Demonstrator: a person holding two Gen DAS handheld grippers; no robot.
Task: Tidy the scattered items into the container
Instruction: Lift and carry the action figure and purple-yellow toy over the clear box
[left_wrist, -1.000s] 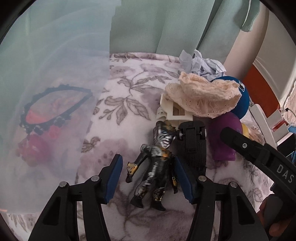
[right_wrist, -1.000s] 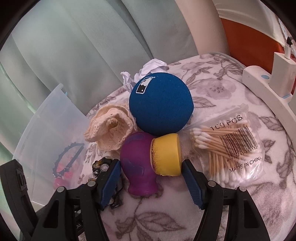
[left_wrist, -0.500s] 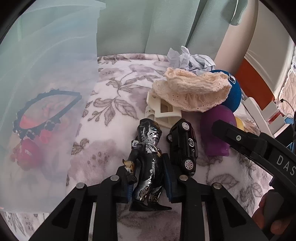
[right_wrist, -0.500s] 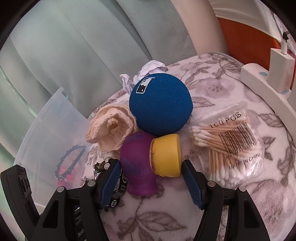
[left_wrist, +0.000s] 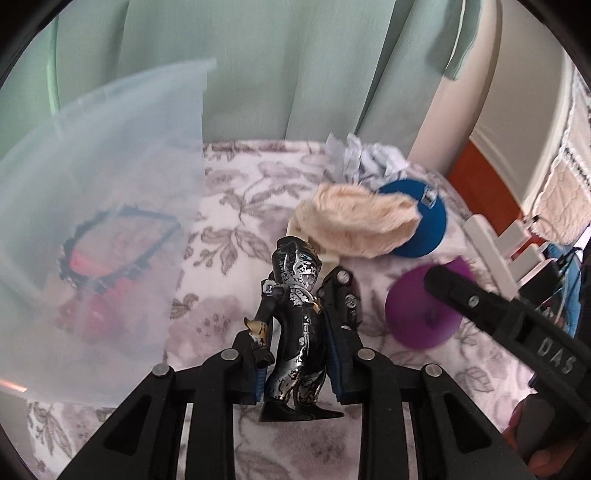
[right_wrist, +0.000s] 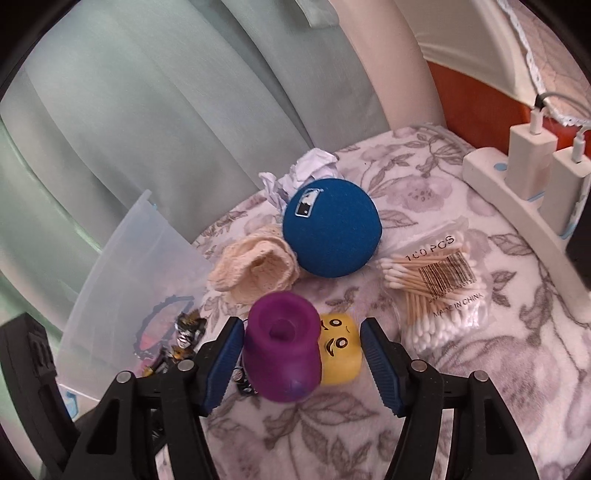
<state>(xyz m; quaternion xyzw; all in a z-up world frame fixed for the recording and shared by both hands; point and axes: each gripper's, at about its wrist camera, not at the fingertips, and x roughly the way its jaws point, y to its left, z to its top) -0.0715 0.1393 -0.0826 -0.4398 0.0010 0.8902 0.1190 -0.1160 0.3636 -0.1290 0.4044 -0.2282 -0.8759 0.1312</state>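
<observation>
Since a second ago: your left gripper (left_wrist: 295, 363) has gone from fingers spread either side of the figure to clamped on it, and the figure now stands clear of the bedspread instead of lying flat.
Left tool: you have the blue pads pressed together on the waist and legs of the black-and-silver plastic action figure (left_wrist: 295, 321), head pointing away from you.
Right tool: your right gripper (right_wrist: 303, 363) has its fingers apart, one each side of the purple rubbery cup-shaped toy (right_wrist: 282, 356) and the yellow face-printed block (right_wrist: 340, 350) (whether a pad touches either one, you cannot tell).
Container: the translucent plastic bin (left_wrist: 103, 229) sits at the left edge of the grey floral bedspread (left_wrist: 240, 206), against the green curtain; a black beaded loop and something red show blurred through its wall.
Under the figure: a small black toy car (left_wrist: 341, 299) lies on the bedspread just right of it.
Still scattered: the cream crocheted cloth (right_wrist: 255, 271) touches the dark blue foam ball (right_wrist: 332, 232), with crumpled white paper (right_wrist: 306, 173) behind the ball near the far edge.
Right side: a clear bag of cotton swabs (right_wrist: 439, 284) lies near the white power strip (right_wrist: 517, 199) at the right edge.
</observation>
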